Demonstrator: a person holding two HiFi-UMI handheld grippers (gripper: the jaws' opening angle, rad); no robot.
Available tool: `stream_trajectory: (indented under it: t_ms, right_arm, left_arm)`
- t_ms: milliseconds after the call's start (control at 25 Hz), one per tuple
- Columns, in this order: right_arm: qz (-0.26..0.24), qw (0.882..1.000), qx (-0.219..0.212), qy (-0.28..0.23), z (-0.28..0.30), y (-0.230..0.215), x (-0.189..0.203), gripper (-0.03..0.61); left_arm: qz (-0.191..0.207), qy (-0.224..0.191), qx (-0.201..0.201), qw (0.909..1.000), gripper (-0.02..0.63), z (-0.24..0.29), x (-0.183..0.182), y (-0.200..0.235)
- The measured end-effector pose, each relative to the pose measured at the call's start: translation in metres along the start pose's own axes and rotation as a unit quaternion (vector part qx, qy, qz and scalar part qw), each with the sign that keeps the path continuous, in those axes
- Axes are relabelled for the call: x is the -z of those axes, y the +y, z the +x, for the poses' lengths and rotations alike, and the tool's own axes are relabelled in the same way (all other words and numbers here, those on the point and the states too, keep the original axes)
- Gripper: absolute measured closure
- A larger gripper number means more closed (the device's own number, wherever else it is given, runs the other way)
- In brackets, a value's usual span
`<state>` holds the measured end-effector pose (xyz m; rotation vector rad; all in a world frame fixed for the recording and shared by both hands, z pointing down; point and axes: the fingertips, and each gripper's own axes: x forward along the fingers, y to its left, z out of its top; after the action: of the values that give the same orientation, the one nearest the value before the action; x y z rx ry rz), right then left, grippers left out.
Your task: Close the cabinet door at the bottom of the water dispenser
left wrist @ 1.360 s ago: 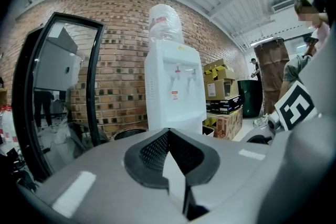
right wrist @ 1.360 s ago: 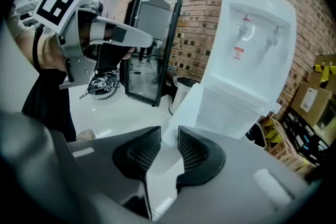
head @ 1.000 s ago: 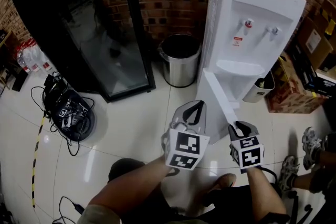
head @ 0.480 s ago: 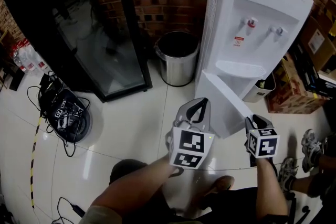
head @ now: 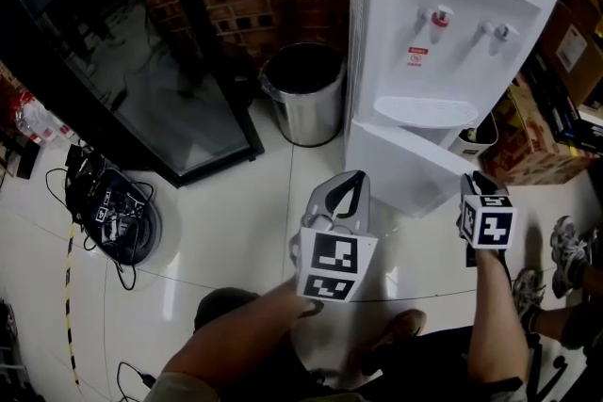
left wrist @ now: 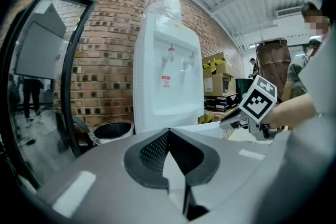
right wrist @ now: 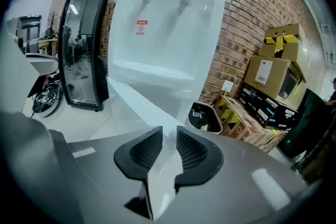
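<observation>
The white water dispenser (head: 452,33) stands against the brick wall. Its bottom cabinet door (head: 405,160) hangs partly open, its free edge toward me. My right gripper (head: 474,180) is at that free edge. In the right gripper view the door's edge (right wrist: 134,105) runs between the pads of the right gripper (right wrist: 169,140), whose jaws are closing on it. My left gripper (head: 352,177) hovers left of the door, shut and holding nothing. In the left gripper view its pads (left wrist: 157,152) meet at the tip, with the dispenser (left wrist: 168,76) ahead and the right gripper (left wrist: 231,120) to the right.
A steel bin (head: 303,94) stands left of the dispenser, and a black glass-fronted cabinet (head: 122,61) beyond it. Cables and a device (head: 108,212) lie on the tiled floor at left. Cardboard boxes (head: 532,155) and a small bin (head: 471,141) crowd the right side. Another person's shoes (head: 565,245) are nearby.
My right gripper has moved right and toward the dispenser, and the door has swung with it from wide open to partly open. The left gripper has shifted only a little.
</observation>
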<state>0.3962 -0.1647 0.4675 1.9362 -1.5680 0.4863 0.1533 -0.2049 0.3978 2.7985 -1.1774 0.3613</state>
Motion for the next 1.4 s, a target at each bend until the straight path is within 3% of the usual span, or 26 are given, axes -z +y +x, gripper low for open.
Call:
stream_trajectory:
  t_ms: [280, 480, 800, 960, 1120, 1400]
  right_arm:
    - [0.048, 0.998, 0.032, -0.022, 0.040, -0.033, -0.020, 0.513]
    - [0.101, 0.993, 0.043, -0.044, 0.080, -0.047, -0.039, 0.574]
    - [0.172, 0.982, 0.057, -0.047, 0.106, -0.063, -0.032, 0.577]
    - [0.155, 0.985, 0.053, -0.048, 0.098, -0.056, -0.034, 0.577]
    - [0.105, 0.993, 0.034, -0.052, 0.074, -0.038, -0.045, 0.577]
    - [0.077, 0.985, -0.021, -0.151, -0.030, 0.012, -0.105, 0.577]
  left_arm:
    - [-0.022, 0.002, -0.005, 0.9997, 0.614, 0.019, 0.002, 0.004]
    - [-0.013, 0.011, -0.008, 0.9998, 0.612, 0.022, 0.006, 0.010]
    - [-0.014, 0.011, -0.040, 0.9991, 0.614, 0.010, 0.004, 0.045]
    - [-0.014, 0.002, -0.038, 0.9992, 0.614, 0.006, -0.004, 0.048]
    - [-0.009, -0.021, -0.031, 0.9993, 0.614, 0.002, -0.017, 0.042]
    - [-0.001, -0.047, -0.050, 0.9977, 0.613, -0.032, -0.039, 0.050]
